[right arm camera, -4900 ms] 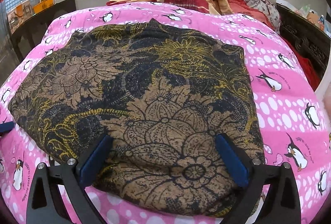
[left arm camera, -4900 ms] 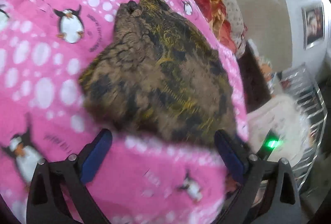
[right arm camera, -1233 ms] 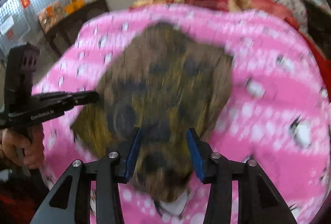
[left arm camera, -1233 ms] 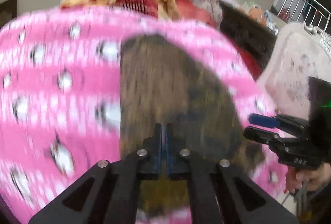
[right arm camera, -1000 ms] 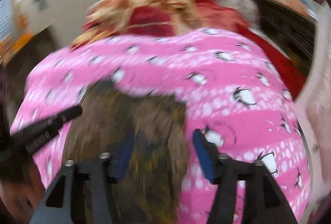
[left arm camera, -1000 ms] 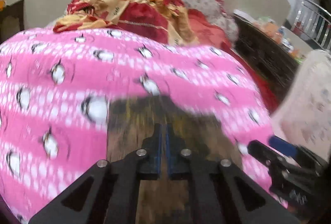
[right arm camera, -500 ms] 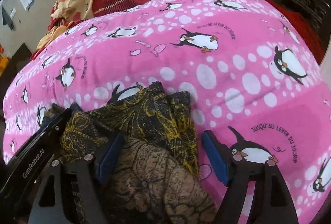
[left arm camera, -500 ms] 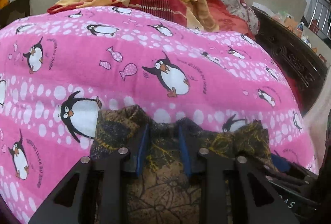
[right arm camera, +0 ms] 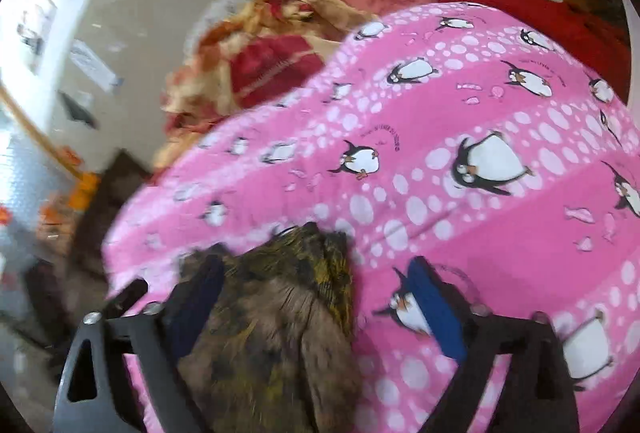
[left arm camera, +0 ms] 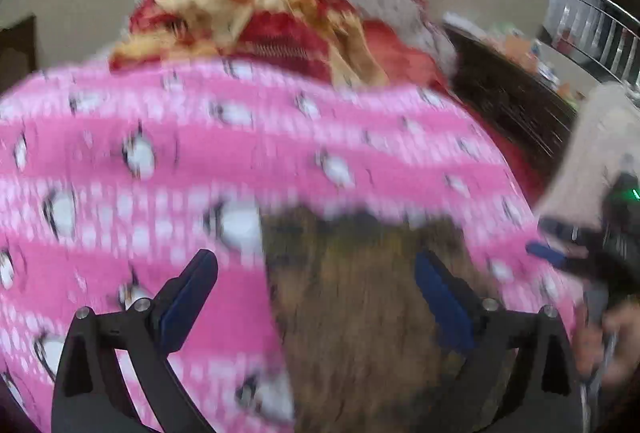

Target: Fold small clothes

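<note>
- brown and gold patterned garment (left arm camera: 360, 313) lies on the pink penguin-print bedcover (left arm camera: 160, 153), near the edge closest to both cameras, already narrowed into a folded bundle
- left claw (left arm camera: 316, 289) is spread wide and holds nothing; its right pad sits over the cloth, its left pad over bare bedcover
- right claw (right arm camera: 316, 297) is also spread wide and empty; the bundle's far tip (right arm camera: 312, 245) lies between its pads, nearer the left one
- step in hand, judged from the layout: a fold has been laid down and the next grasp or smoothing pass is due
- to do it well: bring each claw down over a cloth edge, not the bedcover; pinch all layers together so the upper ply does not slide; keep both corners level while carrying them across
- limits of view: the left wrist picture is heavily smeared, so the pattern, the layer count and the edges cannot be read
- near end of the garment is cut off by the frame and the claw bodies in both views
- red and yellow bedding heap (right arm camera: 260, 65) sits well beyond the garment
</note>
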A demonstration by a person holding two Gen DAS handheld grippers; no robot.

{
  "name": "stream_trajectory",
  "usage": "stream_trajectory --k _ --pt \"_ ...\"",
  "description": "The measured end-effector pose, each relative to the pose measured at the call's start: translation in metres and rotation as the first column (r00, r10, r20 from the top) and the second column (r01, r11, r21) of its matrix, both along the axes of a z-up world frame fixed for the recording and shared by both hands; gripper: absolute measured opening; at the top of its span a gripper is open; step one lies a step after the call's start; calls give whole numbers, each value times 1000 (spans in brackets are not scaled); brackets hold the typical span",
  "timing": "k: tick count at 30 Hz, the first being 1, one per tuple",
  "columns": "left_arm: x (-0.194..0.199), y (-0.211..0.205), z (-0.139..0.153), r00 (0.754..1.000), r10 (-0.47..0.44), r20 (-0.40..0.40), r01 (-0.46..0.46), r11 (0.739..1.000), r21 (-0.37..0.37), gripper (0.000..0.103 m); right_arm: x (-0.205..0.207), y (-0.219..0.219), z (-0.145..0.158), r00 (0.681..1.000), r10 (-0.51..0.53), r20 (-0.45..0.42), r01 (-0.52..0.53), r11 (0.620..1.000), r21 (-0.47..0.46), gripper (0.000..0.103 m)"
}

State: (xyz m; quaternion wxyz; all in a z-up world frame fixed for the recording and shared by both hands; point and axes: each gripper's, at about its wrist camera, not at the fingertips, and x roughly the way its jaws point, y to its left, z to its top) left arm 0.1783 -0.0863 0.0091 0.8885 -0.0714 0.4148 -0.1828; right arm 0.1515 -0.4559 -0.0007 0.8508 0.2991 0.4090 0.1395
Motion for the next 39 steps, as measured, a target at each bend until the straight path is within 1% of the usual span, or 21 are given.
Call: stream_trajectory --k 1,3,5,7,10,12,14,16,17,20,21,22,23,24,25,28,29,30,31,34,39 --pt "-4 5 -13 998 -25 -51 24 999 -26 98 -5 -3 -11 998 54 -19 -53 996 69 97" --pt "-13 12 -36 993 -50 -109 42 997 -71 98 -8 1 -34 990 130 -61 -121 983 136 97" --pt "-22 13 -59 984 -76 -160 59 992 -112 98 -10 11 -55 977 187 -104 -173 976 134 97" --pt "-34 10 -61 989 -111 -97 99 987 -127 99 -11 25 -59 970 230 -72 -226 972 59 97" --pt "-32 0 -63 969 -216 -116 191 962 -197 99 2 44 -64 938 342 -50 -336 937 101 98" --pt "-27 -4 -63 957 -263 -125 229 944 -236 99 15 57 -68 934 355 -42 -354 935 36 98" --pt "-17 -2 -64 956 -256 -142 210 938 -277 99 24 64 -69 937 351 -7 -351 937 6 98" --pt "-9 9 -68 952 -248 -177 175 921 -347 99 26 63 -71 942 336 -5 -336 941 29 98" --pt "-9 11 -68 950 -253 -184 173 914 -367 99 24 64 -71 934 358 -9 -358 933 42 98" --pt "-16 11 -64 933 -311 -182 222 894 -390 99 12 68 -69 867 498 13 -495 858 136 98" --pt "-16 8 -65 933 -316 -174 232 896 -379 99 10 69 -69 863 505 21 -505 858 93 94" --pt "-13 5 -66 937 -306 -168 230 903 -362 94 11 66 -73 874 486 10 -486 872 65 89" --pt "-10 2 -68 943 -291 -162 220 910 -351 90 17 62 -76 900 437 3 -436 897 69 81" --pt "-7 2 -69 950 -265 -162 198 918 -343 75 22 57 -78 923 384 7 -383 918 103 80" --pt "-3 4 -73 956 -228 -185 156 927 -341 55 25 55 -79 936 353 5 -351 929 119 80" --pt "-2 15 -80 956 -180 -232 78 917 -391 26 28 68 -76 933 360 4 -359 930 72 82" --pt "-4 18 -78 957 -180 -229 76 913 -401 23 26 72 -75 927 376 6 -375 925 65 78" --pt "-6 22 -75 959 -179 -221 77 912 -404 21 27 74 -76 919 395 4 -393 913 110 53" --pt "-10 25 -69 962 -173 -210 79 917 -391 20 28 76 -79 915 402 -11 -397 907 143 43" --pt "-13 33 -60 962 -173 -210 81 920 -384 19 27 88 -77 923 382 -41 -373 917 138 39" --pt "-11 75 -47 968 -148 -205 70 936 -345 19 29 129 -82 923 379 -69 -355 906 230 37"
